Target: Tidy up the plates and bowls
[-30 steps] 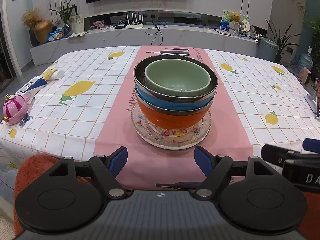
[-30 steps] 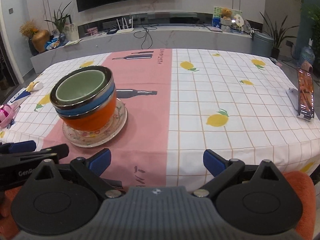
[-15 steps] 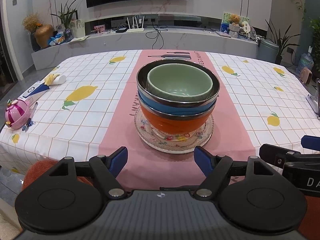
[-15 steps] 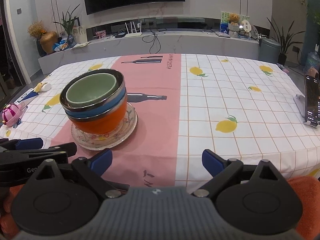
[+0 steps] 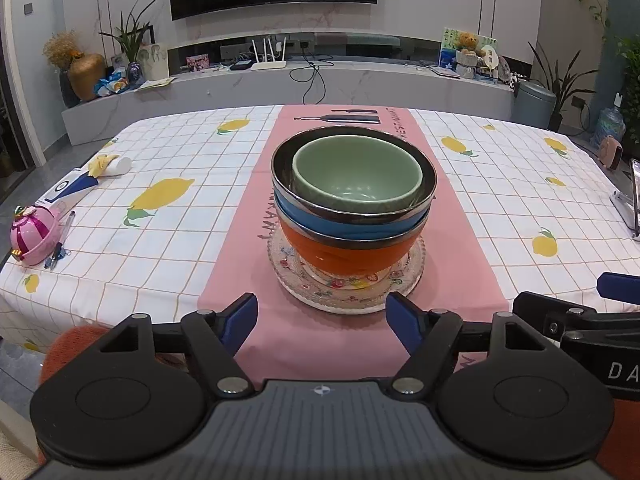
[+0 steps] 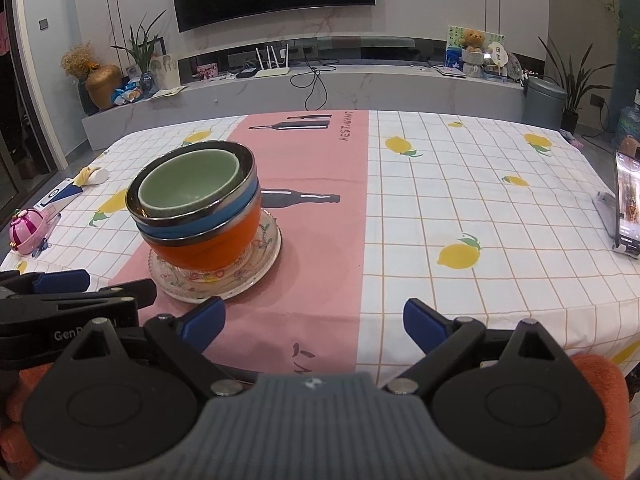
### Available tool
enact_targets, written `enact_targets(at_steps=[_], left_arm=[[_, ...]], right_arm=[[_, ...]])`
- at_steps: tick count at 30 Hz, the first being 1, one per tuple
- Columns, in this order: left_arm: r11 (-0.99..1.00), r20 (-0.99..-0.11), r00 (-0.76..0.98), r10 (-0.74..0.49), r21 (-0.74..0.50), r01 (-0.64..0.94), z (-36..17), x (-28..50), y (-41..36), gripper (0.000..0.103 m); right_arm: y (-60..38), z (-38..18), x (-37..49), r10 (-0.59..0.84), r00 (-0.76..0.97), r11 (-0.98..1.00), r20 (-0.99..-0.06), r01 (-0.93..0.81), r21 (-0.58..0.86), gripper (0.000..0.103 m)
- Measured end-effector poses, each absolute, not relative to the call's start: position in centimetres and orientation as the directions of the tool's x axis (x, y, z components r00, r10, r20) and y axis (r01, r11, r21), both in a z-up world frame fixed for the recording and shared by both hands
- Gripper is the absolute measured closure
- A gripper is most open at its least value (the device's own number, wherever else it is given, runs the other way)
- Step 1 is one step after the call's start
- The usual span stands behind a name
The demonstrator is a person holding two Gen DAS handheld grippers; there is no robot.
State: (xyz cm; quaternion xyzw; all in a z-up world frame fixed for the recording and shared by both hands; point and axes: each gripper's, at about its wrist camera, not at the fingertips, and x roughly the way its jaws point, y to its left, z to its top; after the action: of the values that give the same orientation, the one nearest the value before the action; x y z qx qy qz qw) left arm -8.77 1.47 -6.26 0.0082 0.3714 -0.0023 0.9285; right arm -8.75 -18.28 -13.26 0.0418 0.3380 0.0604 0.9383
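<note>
On the pink runner, a green bowl [image 5: 356, 176] nests in a steel-rimmed blue bowl [image 5: 320, 220]. That sits in an orange bowl [image 5: 348, 254], and the whole stack rests on a patterned glass plate [image 5: 352, 292]. My left gripper [image 5: 321, 312] hovers just short of the plate with its jaws wide, closing slightly, and nothing is between them. In the right wrist view the stack [image 6: 196, 208] stands to the left. My right gripper [image 6: 312, 312] is open and empty over the runner's near end, to the right of the plate.
A pink toy [image 5: 32, 236], pens and a blue-and-white packet [image 5: 66, 190] lie at the table's left edge. A phone on a stand [image 6: 626, 204] is at the right edge. The lemon-print tablecloth [image 6: 460, 200] covers the table. A TV wall and a low shelf stand behind it.
Both views have drifted slightly. The stack has not moved, and both grippers stay off it with nothing in them.
</note>
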Motion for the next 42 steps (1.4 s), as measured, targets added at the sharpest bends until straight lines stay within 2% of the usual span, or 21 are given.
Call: enact_targets(at_steps=[42], left_arm=[[0.999, -0.72, 0.693, -0.035, -0.01, 0.04, -7.4, -7.6, 1.4, 0.021]], right_arm=[[-17.8, -14.1, -8.0, 0.137, 0.73, 0.99, -0.669, -0.094, 0.101, 0.009]])
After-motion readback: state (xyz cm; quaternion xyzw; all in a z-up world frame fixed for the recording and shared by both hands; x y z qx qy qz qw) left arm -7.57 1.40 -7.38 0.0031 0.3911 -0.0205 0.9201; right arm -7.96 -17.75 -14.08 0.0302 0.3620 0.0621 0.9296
